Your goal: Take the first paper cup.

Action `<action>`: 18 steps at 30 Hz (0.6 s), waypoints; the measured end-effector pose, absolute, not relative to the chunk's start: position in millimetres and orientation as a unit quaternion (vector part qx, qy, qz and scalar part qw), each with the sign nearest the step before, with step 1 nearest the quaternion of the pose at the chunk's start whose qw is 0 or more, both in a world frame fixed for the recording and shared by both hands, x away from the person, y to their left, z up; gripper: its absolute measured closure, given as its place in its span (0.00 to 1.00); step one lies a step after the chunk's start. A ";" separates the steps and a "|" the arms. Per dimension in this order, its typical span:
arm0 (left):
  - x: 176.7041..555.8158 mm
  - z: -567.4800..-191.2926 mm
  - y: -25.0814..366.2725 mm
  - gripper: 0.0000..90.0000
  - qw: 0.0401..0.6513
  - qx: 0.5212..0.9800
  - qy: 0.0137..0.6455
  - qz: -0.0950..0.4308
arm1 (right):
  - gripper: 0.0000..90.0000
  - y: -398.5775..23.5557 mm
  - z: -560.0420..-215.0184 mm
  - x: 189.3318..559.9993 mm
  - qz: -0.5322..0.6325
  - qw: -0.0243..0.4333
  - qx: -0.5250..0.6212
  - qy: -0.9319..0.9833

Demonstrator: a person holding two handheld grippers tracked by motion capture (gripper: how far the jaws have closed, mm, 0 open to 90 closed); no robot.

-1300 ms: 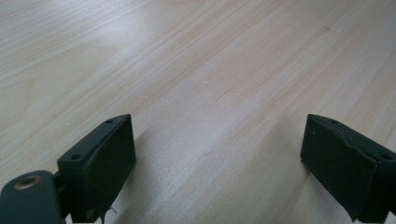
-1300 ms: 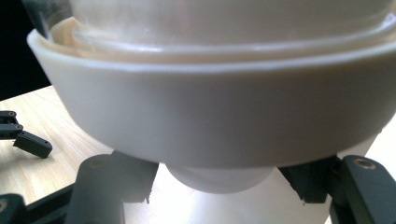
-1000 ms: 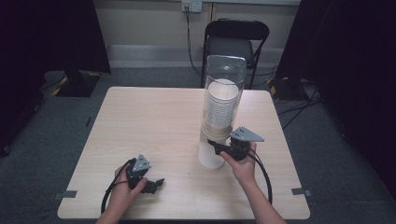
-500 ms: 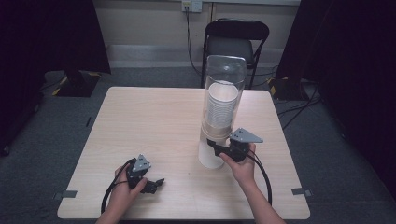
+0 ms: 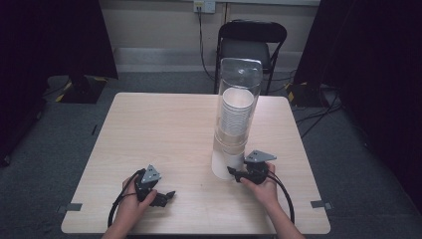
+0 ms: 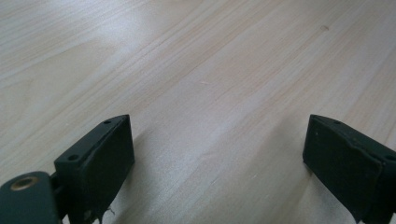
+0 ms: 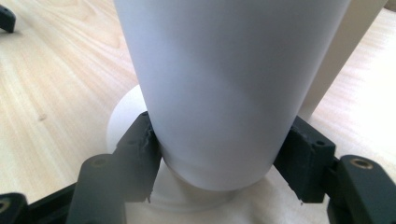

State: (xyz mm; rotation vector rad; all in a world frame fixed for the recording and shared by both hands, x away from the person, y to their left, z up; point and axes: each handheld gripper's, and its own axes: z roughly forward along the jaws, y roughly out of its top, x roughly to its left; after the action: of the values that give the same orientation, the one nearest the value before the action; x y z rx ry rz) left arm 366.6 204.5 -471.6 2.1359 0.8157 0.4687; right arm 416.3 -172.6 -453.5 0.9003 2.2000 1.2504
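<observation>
Now the bottom cup (image 7: 224,93), hanging from the dispenser (image 5: 238,107) at the table's near right, is clamped by the right gripper (image 7: 219,161), while the left gripper (image 6: 219,158) rests open; a skewed pull could crush it or drag a second cup out.

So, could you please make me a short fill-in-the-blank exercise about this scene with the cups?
1. The right tongs are shut on the lowest ____ cup.
2. The stack of cups stands inside a clear ____.
3. The left tongs are ____, with nothing between them.
4. Behind the table stands a black ____.

Missing words: white; tube; open; chair
</observation>
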 end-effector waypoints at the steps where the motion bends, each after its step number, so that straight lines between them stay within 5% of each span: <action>1: 366.5 -471.6 204.4 0.09 0.393 0.841 0.322 0.185 | 0.41 -173.0 -452.5 414.6 0.449 0.230 0.322 0.801; 18: 366.3 -471.9 204.0 0.09 0.396 0.839 0.325 0.185 | 0.40 -209.1 -447.7 402.2 0.438 0.243 0.336 0.798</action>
State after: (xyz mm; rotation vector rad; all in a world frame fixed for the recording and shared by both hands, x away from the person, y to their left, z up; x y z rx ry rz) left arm 366.3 204.0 -471.9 2.1262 0.8234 0.4683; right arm 402.2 -209.1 -447.7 0.9170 2.1803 1.1971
